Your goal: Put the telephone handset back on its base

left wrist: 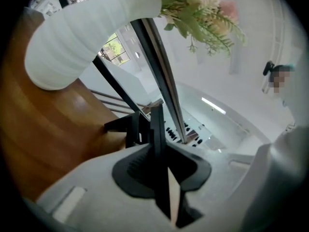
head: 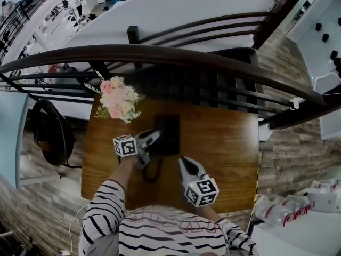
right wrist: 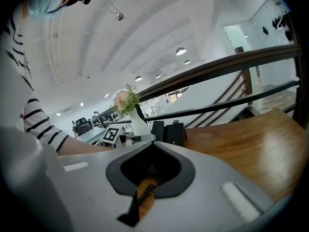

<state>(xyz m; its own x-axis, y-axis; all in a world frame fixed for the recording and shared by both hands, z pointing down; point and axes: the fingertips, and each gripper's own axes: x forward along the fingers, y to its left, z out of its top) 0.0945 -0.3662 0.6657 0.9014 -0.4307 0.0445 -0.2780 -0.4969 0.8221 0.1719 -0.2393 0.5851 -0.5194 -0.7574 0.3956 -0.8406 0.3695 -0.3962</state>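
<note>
The left hand-held gripper [head: 153,138] is clenched on the handset [left wrist: 157,129] at the base's [head: 170,135] 9 o'clock edge. Level the handset over the cradle and lower it squarely, keeping the cord [head: 152,174] at 6 o'clock slack. The right hand-held gripper [head: 187,167] is clenched and empty.

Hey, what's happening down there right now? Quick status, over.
Left tool shut on the black handset, right at the base. Right tool shut, empty, short of the base. Coiled cord loose on the table; flowers close behind.
</note>
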